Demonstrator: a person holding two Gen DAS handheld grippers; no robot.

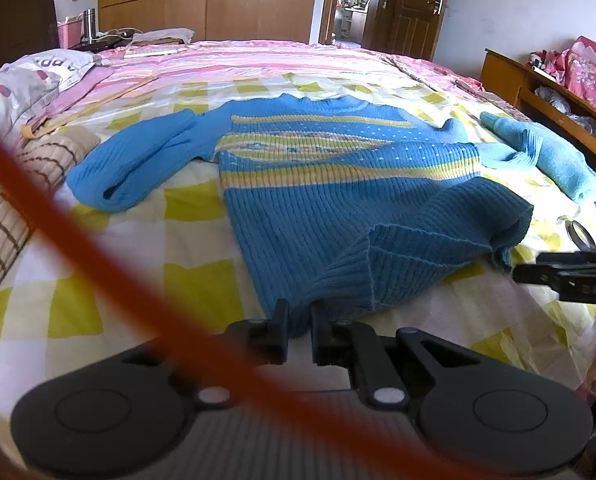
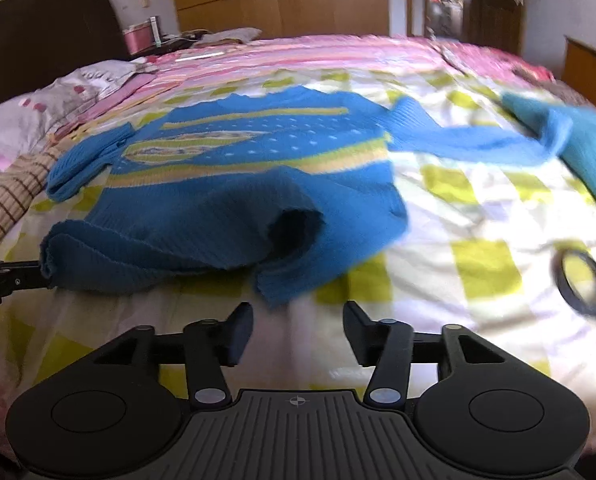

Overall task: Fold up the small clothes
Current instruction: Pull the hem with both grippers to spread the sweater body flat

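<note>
Left tongs [image 1: 299, 316] clamped on blue sweater [image 1: 338, 184] hem, right tongs [image 2: 298, 320] agape beside magnifier [image 2: 584, 282].

Orange strap [image 1: 98, 248] blurred, hides part of checked sheet [image 1: 194, 276]; right gripper [image 1: 570, 276] cut off by right edge in left wrist view; right wrist view motion-blurred; magnifier [image 2: 584, 280] handle cut off at edge

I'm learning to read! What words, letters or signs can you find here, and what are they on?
"DAS": cut off at the picture's edge, on the right gripper.
"E.AI": start cut off, on the left gripper.
A small cross-in-a-circle sign, no letters: on the right gripper's ribbed base.
Dark letters on the pillow: too blurred to read.
</note>
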